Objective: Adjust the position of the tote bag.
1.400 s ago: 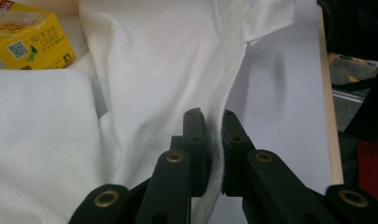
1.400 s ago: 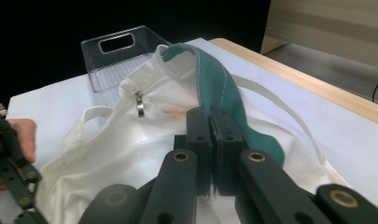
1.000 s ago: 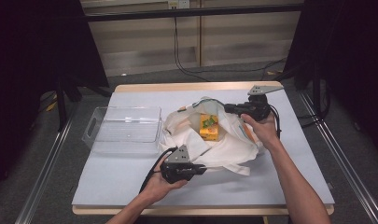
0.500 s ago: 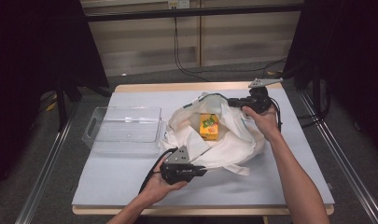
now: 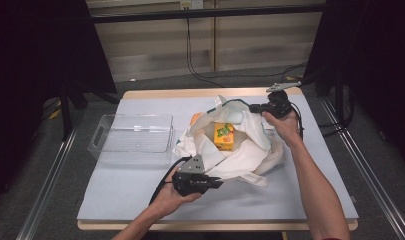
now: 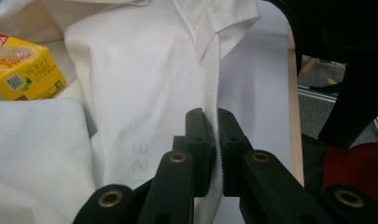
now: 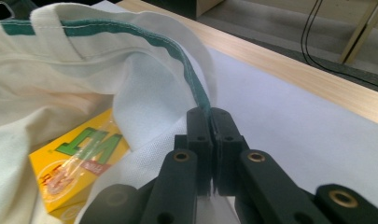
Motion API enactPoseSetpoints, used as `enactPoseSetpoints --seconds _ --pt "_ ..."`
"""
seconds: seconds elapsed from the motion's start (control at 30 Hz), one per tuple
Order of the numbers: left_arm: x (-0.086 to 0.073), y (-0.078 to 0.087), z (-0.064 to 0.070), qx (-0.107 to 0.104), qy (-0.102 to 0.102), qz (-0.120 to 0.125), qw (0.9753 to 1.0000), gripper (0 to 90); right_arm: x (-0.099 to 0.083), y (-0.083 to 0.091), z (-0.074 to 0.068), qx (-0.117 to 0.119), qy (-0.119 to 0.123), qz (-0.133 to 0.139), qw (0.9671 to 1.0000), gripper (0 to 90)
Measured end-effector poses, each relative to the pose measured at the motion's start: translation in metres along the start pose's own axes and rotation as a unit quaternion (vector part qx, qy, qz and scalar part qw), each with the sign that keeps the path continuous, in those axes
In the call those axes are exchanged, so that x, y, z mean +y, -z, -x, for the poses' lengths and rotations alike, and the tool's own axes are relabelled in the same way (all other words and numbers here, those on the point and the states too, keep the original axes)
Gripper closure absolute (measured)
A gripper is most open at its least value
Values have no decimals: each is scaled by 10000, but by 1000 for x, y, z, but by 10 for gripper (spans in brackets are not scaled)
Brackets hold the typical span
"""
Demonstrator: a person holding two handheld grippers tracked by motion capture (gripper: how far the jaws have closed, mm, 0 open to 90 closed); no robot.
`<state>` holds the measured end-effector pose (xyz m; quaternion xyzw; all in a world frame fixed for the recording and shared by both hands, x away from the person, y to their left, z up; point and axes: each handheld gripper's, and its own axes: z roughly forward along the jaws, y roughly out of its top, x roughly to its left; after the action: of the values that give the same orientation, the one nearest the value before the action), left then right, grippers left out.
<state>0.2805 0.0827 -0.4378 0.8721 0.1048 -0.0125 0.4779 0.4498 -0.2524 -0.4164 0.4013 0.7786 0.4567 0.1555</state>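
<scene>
— Starting with the big picture: the table [image 5: 140,200] with its pale cover lies under both your grippers, and the white cloth bag [image 5: 240,155] sits slumped between them, mouth spread wide.

— And that clear plastic bin [image 5: 132,137]?

— Off beyond your left gripper [image 5: 215,182], away from the bag and well apart from your right gripper [image 5: 252,106]. It's not touching the bag.

— What have you got on the left?

— Your left gripper is at the near edge of the bag. Look along its jaws: they're pressed together on a fold of the white cloth, right at a stitched seam, with fabric rising straight ahead of the tips.

— The right?

— Your right gripper is at the far rim, raised above the table. Its jaws are closed tight on the green-trimmed edge [image 7: 177,51], and that edge arches up and away from the tips.

— And inside?

— The yellow juice carton [image 5: 223,136] stands in the open mouth, between your two grippers. From the right gripper view it lies just below and to the left of the jaws, under the lifted rim.
</scene>
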Motion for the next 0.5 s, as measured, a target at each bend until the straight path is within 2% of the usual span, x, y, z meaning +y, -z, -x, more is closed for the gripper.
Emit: enactPoseSetpoints --seconds 0.13,0.23,0.27,0.3,0.5 --pt "3 2 0 -74 81 74 9999 864 2 -5 9 -106 -89 -75 9999 872" --pt "3 1 0 -100 67 40 9999 865 1 -9 14 -155 -169 -119 9997 873" --pt "3 1 2 -102 60 -26 9999 866 0 -13 17 -285 -199 -169 9993 872" --pt "3 1 2 -94 18 -79 9999 866 -1 -15 18 -309 -230 -178 9991 873" --pt "2 -1 5 -166 8 -47 9999 874 -5 -22 26 -491 -364 -277 9977 873"
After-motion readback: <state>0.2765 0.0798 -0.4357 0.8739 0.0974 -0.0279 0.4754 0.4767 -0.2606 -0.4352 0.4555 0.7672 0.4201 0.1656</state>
